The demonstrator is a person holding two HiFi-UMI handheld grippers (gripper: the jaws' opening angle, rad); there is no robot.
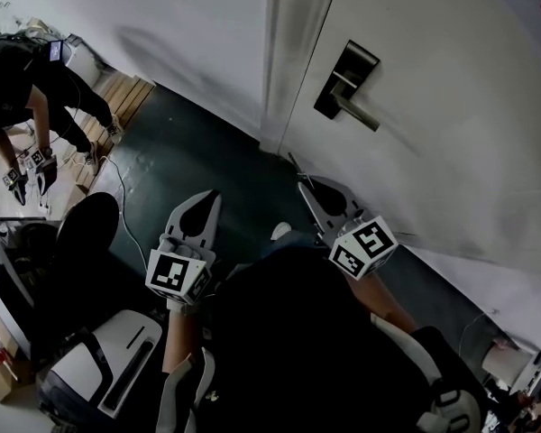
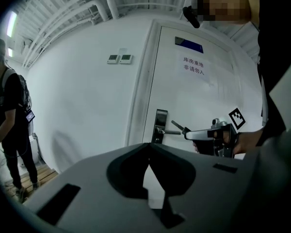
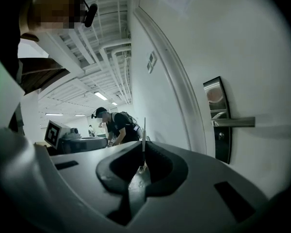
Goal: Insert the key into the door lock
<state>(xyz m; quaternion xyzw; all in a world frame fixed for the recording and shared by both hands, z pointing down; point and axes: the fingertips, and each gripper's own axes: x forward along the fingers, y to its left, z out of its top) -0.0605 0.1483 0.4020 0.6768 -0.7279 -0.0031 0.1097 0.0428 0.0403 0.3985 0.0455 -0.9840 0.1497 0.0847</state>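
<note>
The white door (image 1: 451, 106) carries a dark lock plate (image 1: 346, 81) with a metal lever handle (image 1: 359, 114). My right gripper (image 1: 303, 188) is shut on a thin key (image 1: 293, 162), low and to the left of the lock and well apart from it. In the right gripper view the key blade (image 3: 144, 136) sticks up from the closed jaws, with the lock plate (image 3: 217, 119) and handle (image 3: 234, 122) off to the right. My left gripper (image 1: 214, 197) hangs further left, shut with nothing in it. The left gripper view shows its own tips (image 2: 148, 145) and the right gripper (image 2: 185, 129) pointing the key (image 2: 177, 125) toward the lock (image 2: 160, 126).
A door frame (image 1: 284, 70) and white wall (image 1: 180, 34) lie left of the door. Another person (image 1: 22, 84) bends over at the far left near wooden boards (image 1: 126, 93). A black chair (image 1: 86, 228) and white equipment (image 1: 108, 363) stand at the lower left.
</note>
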